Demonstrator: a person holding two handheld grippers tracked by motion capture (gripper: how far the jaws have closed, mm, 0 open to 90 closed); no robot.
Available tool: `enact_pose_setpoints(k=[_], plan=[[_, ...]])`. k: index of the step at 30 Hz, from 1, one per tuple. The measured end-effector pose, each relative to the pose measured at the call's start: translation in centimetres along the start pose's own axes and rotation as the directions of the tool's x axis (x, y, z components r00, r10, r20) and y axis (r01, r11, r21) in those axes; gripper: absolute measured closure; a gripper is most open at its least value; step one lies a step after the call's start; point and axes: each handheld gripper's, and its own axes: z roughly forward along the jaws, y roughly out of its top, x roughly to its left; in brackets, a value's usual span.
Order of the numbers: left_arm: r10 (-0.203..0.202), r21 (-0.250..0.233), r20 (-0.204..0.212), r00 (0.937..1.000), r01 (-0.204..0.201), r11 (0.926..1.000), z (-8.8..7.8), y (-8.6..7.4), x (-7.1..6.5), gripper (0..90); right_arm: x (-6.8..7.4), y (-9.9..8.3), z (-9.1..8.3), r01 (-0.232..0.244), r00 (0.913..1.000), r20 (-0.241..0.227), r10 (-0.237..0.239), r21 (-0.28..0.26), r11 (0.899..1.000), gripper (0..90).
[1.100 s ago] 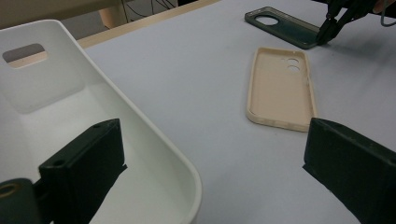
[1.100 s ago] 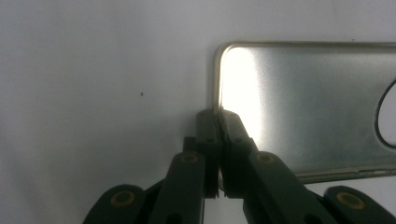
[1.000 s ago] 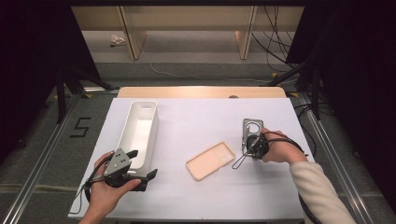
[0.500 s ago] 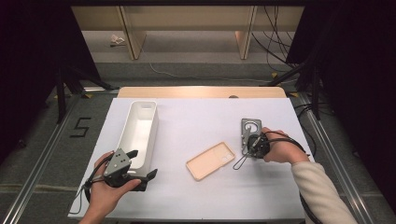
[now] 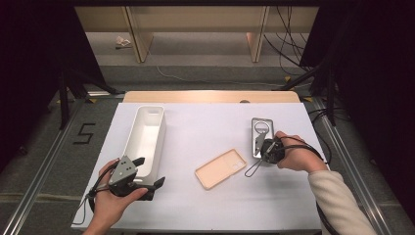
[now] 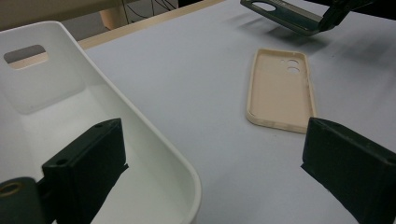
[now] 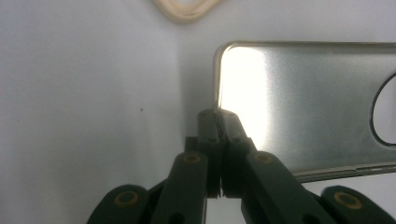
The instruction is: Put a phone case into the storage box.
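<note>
A white-topped table [image 5: 205, 125] stood in a dark room, with pale wooden furniture on the floor beyond it. My right gripper [image 7: 219, 116] had its jaws pressed together on the edge of a grey phone case [image 7: 308, 102], near one corner. In the left gripper view that case was tilted, its gripped end lifted off the table. A beige phone case [image 5: 221, 168] lay open side up near the table's middle, just beside the grey one. My left gripper [image 6: 215, 163] held its jaws wide apart, straddling the near wall of a long white tray [image 5: 147, 139] without touching it.
</note>
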Motion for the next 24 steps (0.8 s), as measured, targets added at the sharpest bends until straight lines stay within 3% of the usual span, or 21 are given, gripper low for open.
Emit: enact_pose_setpoints(k=[3, 13, 18, 24], plan=[[-0.002, 0.0, 0.0, 1.0, 0.002, 1.0, 0.0, 0.0, 0.0, 5.9, 0.2, 0.0, -0.4, 0.012, 0.9992, 0.039, -0.011, -0.036, 0.999, 89.5], [-0.006, -0.008, 0.007, 1.0, 0.006, 1.0, 0.0, 0.1, -0.1, 7.4, 1.5, -0.5, -1.1, 0.024, 0.9985, 0.052, -0.015, -0.181, 0.983, 89.6], [-0.009, -0.012, 0.007, 0.9999, 0.009, 0.9999, 0.0, 0.1, -0.1, 7.7, 2.4, -0.6, -1.4, -0.001, 0.9999, 0.014, 0.005, -0.274, 0.962, 89.6], [-0.007, -0.011, 0.007, 1.0, 0.007, 0.9999, 0.1, 0.2, -0.1, 8.0, 3.2, -0.6, -2.2, -0.019, 0.9998, 0.004, 0.021, -0.357, 0.934, 89.6]])
